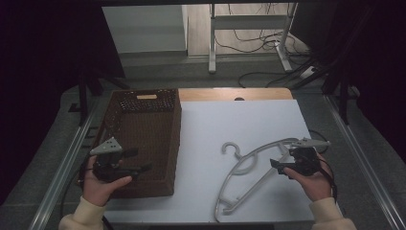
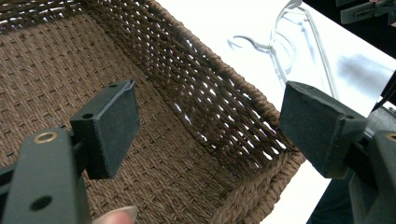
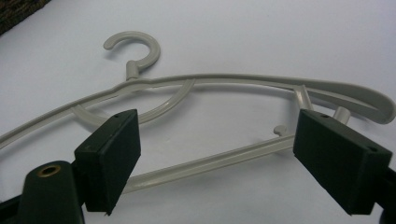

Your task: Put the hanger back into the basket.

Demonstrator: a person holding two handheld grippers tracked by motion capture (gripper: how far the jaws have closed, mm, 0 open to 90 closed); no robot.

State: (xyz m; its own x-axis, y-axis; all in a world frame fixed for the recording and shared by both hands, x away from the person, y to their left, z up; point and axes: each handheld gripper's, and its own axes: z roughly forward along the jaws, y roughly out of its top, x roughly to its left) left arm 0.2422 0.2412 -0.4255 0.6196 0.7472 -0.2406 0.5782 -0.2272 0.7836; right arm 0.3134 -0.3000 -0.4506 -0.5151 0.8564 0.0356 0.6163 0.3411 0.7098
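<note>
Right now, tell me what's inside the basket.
The basket shows bare woven floor and walls. The left gripper, open above it, covers part of the near floor.

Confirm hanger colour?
The hanger is pale grey plastic, one plain colour throughout, lying on the white table. The right gripper view shows it best.

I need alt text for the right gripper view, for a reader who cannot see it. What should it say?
The right tongs, jaws wide open, hover just above a pale plastic clothes hanger lying flat on a white table. The hanger's hook points away from the camera, and its lower bar runs between the two black jaws.
</note>
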